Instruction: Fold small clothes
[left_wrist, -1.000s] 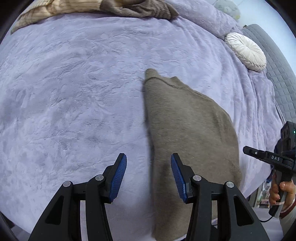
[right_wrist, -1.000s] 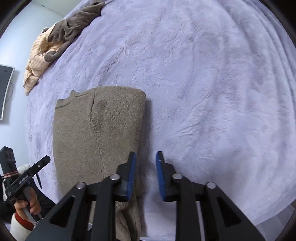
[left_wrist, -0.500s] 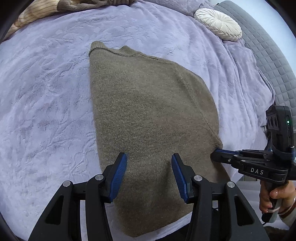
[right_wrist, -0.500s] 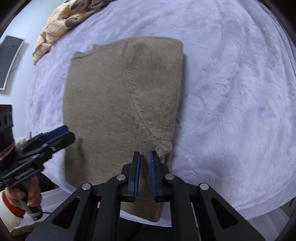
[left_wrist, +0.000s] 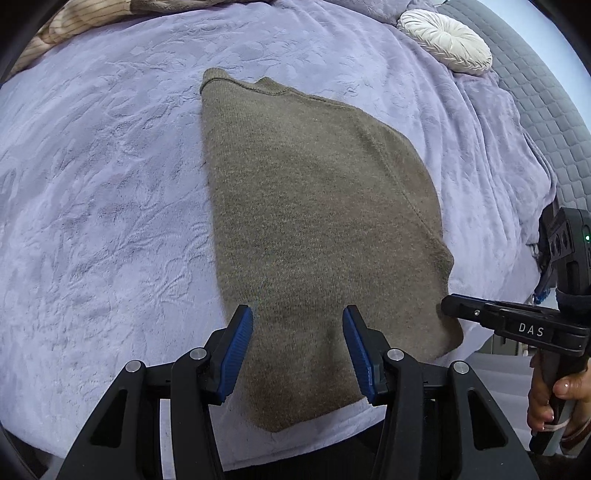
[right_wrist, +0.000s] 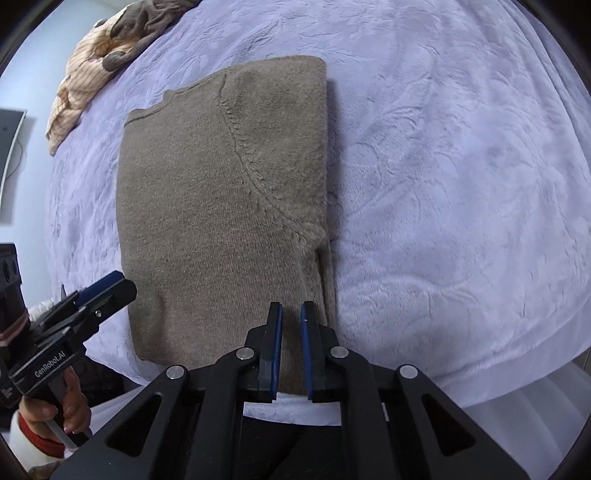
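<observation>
A brown knit sweater (left_wrist: 314, 203) lies folded lengthwise on the lavender blanket (left_wrist: 110, 184), neckline at the far end. My left gripper (left_wrist: 297, 314) hangs open above its near left part, with only flat fabric under the gap. The right gripper (right_wrist: 291, 306) hovers over the sweater's (right_wrist: 221, 203) near right corner. Its jaws are opening from a narrow slit, and no fabric is pinched between them. Each gripper shows in the other's view, the right one (left_wrist: 448, 304) at the sweater's right edge and the left one (right_wrist: 118, 284) at its left edge.
A pile of striped and brown clothes (right_wrist: 99, 62) lies at the bed's far left corner. A round white cushion (left_wrist: 447, 44) rests by the grey quilted headboard (left_wrist: 546, 99). The near bed edge runs just under both grippers. A person's hand (left_wrist: 554, 398) grips each handle.
Both grippers have slid sideways over the sweater, which was off to one side a second ago. The right jaws have narrowed from a wider gap to a slit. The sweater lies as before.
</observation>
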